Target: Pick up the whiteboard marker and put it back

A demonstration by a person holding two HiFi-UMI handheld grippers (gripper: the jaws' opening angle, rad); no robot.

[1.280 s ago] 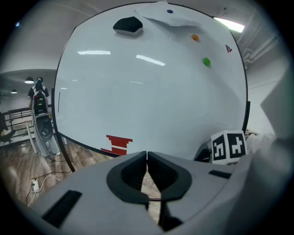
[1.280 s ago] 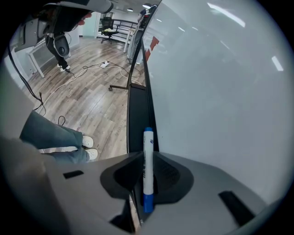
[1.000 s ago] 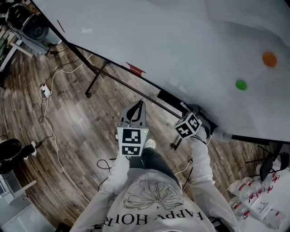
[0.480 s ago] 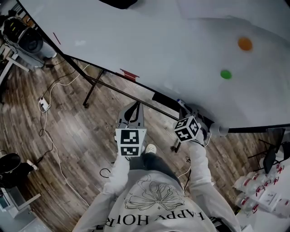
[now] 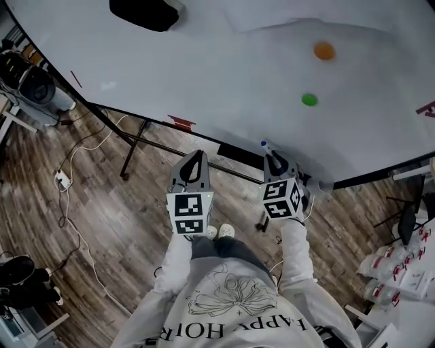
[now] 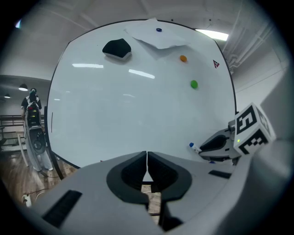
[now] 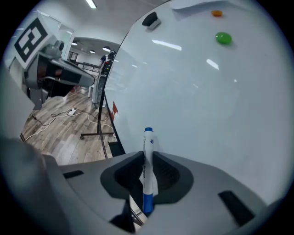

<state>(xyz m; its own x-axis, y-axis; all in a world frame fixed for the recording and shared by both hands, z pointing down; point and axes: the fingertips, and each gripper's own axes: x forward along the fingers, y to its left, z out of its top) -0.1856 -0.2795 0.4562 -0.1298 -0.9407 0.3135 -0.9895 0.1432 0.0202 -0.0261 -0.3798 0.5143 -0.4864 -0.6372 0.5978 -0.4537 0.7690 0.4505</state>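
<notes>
1. The right gripper [image 5: 273,160] was clamped on the marker [image 7: 147,158], which ran lengthwise between its jaws.
2. One blue end of the marker stuck out past the jaw tips towards the whiteboard [image 5: 204,68].
3. That end stood close to the whiteboard's lower part, just above its bottom edge. Whether it touched the surface could not be told.
4. The left gripper [image 5: 196,158] was closed on nothing, its jaws meeting along a thin line. It pointed at the whiteboard's bottom edge, left of the right gripper.
5. A green magnet [image 5: 309,100] and an orange magnet [image 5: 324,51] sat on the whiteboard above the right gripper, the orange one higher.
6. A black eraser [image 5: 146,13] clung to the whiteboard's upper part, well left of the magnets.
7. A paper sheet [image 6: 156,37] hung at the whiteboard's top, right of the eraser.
8. A red tag [image 5: 181,122] sat at the whiteboard's bottom edge, left of the left gripper.
9. Below the whiteboard lay a wooden floor [image 5: 88,224] with a white cable [image 5: 71,204] trailing across it.
</notes>
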